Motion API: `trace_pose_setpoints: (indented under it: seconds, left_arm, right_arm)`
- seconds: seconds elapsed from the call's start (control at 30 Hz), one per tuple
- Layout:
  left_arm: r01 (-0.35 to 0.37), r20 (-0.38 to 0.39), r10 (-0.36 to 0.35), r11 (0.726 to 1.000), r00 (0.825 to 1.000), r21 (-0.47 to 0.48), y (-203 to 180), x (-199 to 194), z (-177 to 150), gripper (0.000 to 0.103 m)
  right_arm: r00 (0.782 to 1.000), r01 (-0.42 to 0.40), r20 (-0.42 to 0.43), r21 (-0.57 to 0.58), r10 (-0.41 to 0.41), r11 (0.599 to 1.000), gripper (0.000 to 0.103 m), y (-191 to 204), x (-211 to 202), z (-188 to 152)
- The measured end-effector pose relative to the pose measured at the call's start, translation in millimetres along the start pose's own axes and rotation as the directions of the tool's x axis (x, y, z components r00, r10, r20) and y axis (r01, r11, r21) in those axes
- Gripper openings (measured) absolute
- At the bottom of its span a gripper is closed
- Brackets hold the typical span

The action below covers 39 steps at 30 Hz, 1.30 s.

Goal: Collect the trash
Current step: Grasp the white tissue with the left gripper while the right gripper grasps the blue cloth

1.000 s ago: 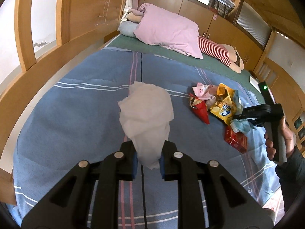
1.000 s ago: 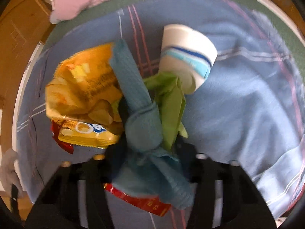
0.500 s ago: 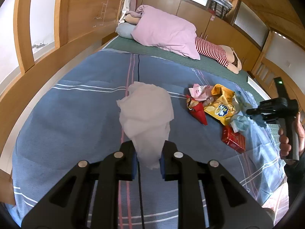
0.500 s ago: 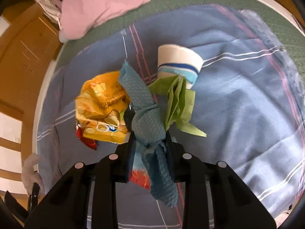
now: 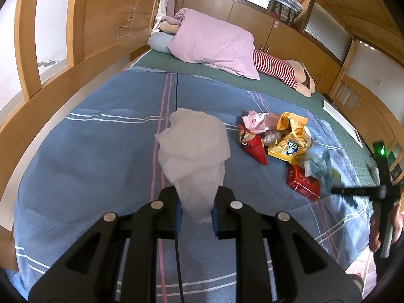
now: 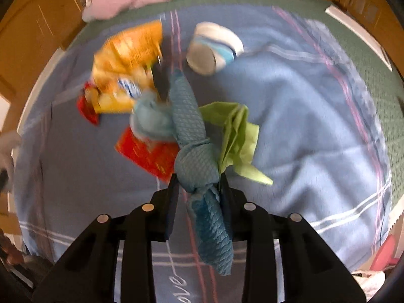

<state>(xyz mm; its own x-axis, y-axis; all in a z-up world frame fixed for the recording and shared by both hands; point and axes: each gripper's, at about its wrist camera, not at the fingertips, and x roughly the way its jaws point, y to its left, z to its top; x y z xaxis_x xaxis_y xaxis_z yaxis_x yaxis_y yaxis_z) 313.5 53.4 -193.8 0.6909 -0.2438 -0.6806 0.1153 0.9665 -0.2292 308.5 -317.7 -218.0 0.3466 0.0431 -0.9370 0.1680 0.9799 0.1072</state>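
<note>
crumpled white tissue (image 5: 194, 156), knotted waffle-weave teal cloth (image 6: 195, 161)

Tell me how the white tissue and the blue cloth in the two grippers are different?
The white tissue is pale and smooth; the blue cloth is teal with a bumpy woven pattern. The tissue puffs up in a loose wad above the left gripper; the cloth looks knotted into a long twist that sticks out both ways past the right gripper. Both are soft, crumpled and caught between gripper fingers above the blue bedspread.
</note>
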Motion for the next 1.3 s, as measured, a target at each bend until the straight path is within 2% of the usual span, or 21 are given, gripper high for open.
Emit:
trace_pose_setpoints:
  seconds: [0.03,0.1,0.3,0.43,0.5,0.6,0.67,0.73,0.9,1.0,1.07,1.17,1.3]
  left_arm:
    - [0.001,0.0,-0.001,1.0,1.0,0.001,-0.5,0.1,0.1,0.019]
    - [0.001,0.003,-0.001,1.0,1.0,0.004,-1.4,-0.1,0.4,0.019]
    - [0.007,0.003,-0.008,1.0,1.0,0.008,-2.2,1.7,1.5,0.019]
    - [-0.001,0.005,0.001,1.0,1.0,0.013,-4.1,1.4,0.9,0.019]
    - [-0.008,0.007,0.008,1.0,1.0,0.01,-2.5,1.0,1.0,0.019]
    - [0.0,0.002,0.0,1.0,1.0,-0.004,1.8,2.4,2.4,0.019]
    - [0.013,-0.006,-0.013,1.0,1.0,-0.012,3.2,3.8,2.7,0.019]
    - [0.01,-0.003,-0.01,1.0,1.0,-0.004,2.3,3.1,2.4,0.019]
    - [-0.006,0.013,0.006,1.0,1.0,0.006,1.9,0.5,2.5,0.019]
    - [-0.003,0.004,0.003,1.0,1.0,-0.003,3.0,2.9,3.4,0.019]
    - [0.001,0.005,-0.001,1.0,1.0,0.0,1.2,3.1,3.5,0.019]
    - [0.0,0.009,0.0,1.0,1.0,0.016,-2.7,2.8,3.0,0.019]
    - [-0.005,0.007,0.005,1.0,1.0,0.026,-4.4,3.6,1.6,0.019]
  right_arm:
    - [1.0,0.001,-0.006,-0.002,-0.001,1.0,0.035,-2.1,1.5,-5.0]
    - [1.0,0.005,-0.009,-0.01,-0.006,1.0,0.045,-3.6,1.5,-11.0]
    - [1.0,0.0,0.018,-0.05,0.0,0.999,0.06,-2.2,-4.5,-19.9]
    - [1.0,-0.026,0.004,-0.066,0.027,0.997,0.06,6.6,1.0,-16.8]
    - [0.999,-0.02,0.032,-0.087,0.022,0.996,0.06,14.6,-4.3,-15.9]
    - [0.996,-0.071,0.052,-0.101,0.077,0.992,0.06,19.9,-14.1,-16.1]
    - [0.997,-0.07,0.035,-0.107,0.074,0.992,0.06,20.9,-9.0,-12.9]
    - [0.995,-0.101,-0.023,-0.079,0.1,0.992,0.06,16.4,9.3,-5.1]
    - [0.993,-0.043,-0.108,-0.014,0.042,0.999,0.06,5.9,38.3,8.4]
    - [0.989,-0.013,-0.151,-0.026,0.009,1.0,0.06,4.5,44.1,5.9]
    - [0.99,-0.006,-0.138,-0.05,-0.001,0.999,0.058,7.4,40.9,-0.2]
    - [0.992,-0.02,-0.124,-0.039,0.015,0.999,0.047,6.8,38.5,-4.2]
    - [0.993,-0.029,-0.114,-0.022,0.026,0.999,0.047,7.0,42.2,0.8]
